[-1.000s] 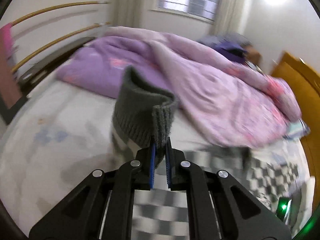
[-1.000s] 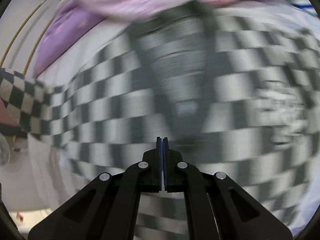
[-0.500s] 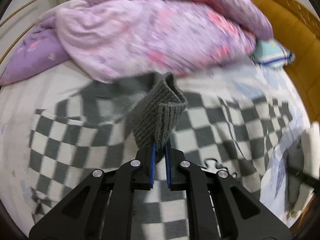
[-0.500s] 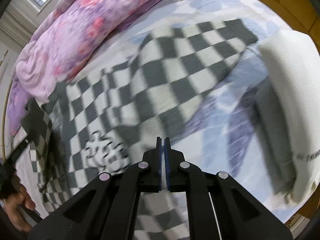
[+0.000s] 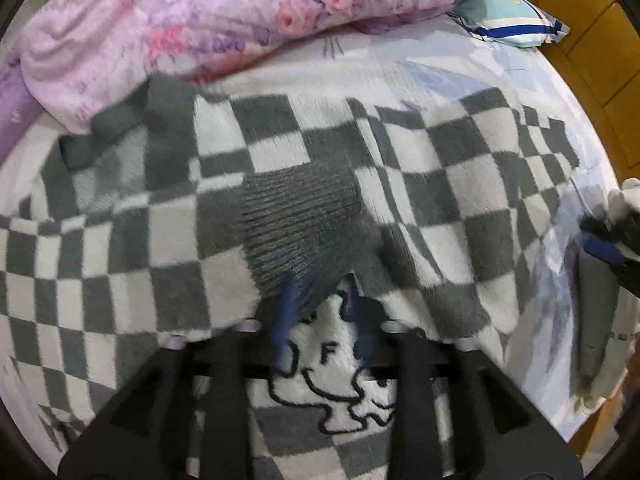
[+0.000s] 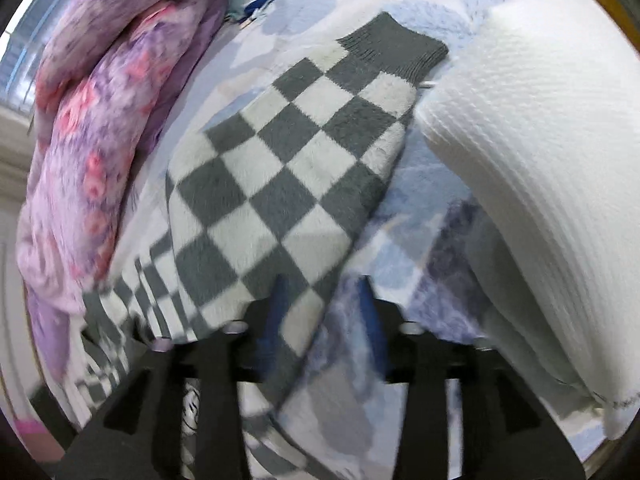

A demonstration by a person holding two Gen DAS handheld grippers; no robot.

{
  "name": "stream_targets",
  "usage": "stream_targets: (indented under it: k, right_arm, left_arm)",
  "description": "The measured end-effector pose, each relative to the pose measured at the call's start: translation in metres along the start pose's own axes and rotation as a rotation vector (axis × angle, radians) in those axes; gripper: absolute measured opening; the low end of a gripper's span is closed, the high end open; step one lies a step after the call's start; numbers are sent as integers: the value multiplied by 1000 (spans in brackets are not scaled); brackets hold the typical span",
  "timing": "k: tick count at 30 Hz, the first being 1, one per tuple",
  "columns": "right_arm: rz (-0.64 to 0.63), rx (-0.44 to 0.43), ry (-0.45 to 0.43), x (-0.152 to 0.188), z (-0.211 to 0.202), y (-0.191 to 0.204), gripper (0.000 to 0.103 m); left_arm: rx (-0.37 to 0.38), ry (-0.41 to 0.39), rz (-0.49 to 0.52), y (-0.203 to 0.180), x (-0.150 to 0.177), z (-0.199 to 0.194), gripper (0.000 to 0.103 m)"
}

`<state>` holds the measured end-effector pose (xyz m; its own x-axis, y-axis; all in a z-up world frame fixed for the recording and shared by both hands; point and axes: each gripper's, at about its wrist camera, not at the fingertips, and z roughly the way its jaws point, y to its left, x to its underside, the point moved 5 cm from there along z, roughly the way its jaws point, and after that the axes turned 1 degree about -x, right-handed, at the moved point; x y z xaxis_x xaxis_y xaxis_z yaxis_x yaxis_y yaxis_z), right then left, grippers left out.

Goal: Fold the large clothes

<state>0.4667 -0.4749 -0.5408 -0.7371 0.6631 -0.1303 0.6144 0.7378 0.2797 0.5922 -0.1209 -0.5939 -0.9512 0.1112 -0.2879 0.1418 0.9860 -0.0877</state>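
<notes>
With both sets of jaws opening, lift the left gripper (image 5: 320, 312) and right gripper (image 6: 320, 312) straight off the grey-and-white checkered fleece sweater (image 5: 280, 184), leaving its ribbed grey cuff (image 5: 300, 224) at 12 o'clock undisturbed.

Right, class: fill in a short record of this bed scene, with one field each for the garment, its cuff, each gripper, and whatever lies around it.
garment: grey and white checked sweater, spread on the bed sheet
cuff: grey ribbed cuff lying on the sweater, just ahead of the left gripper
left gripper: jaws opening, pads apart, cuff edge between them but not pinched
right gripper: jaws opening over the sleeve, nothing pinched
beside: purple floral quilt behind; white folded textile right of the sleeve
</notes>
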Motion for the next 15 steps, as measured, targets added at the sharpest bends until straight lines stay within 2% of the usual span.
stream_targets:
  k: [1,3,5,7,9,13,15]
  right_arm:
    - [-1,15,-5,-4,4,1,52]
    - [-4,31,-7,-12,15,2,53]
    - [33,54,10,-18,28,-3,54]
    - [82,49,15,-24,40,-9,54]
    - [112,62,-20,-30,48,-15,56]
    - [122,46,-60,-32,57,-15,56]
    - [106,53,-63,-31,63,-16,50]
  left_arm:
    - [29,-34,-18,2,0,-7,73]
    - [78,-72,-26,6,0,-21,73]
    - [81,-90,-31,14,2,-33,73]
    - [32,-109,-77,38,6,-44,73]
    - [-29,-94,-143,68,13,-47,73]
    - [-141,-11,-269,129,36,-38,73]
    - [-176,66,-334,161,52,-25,73]
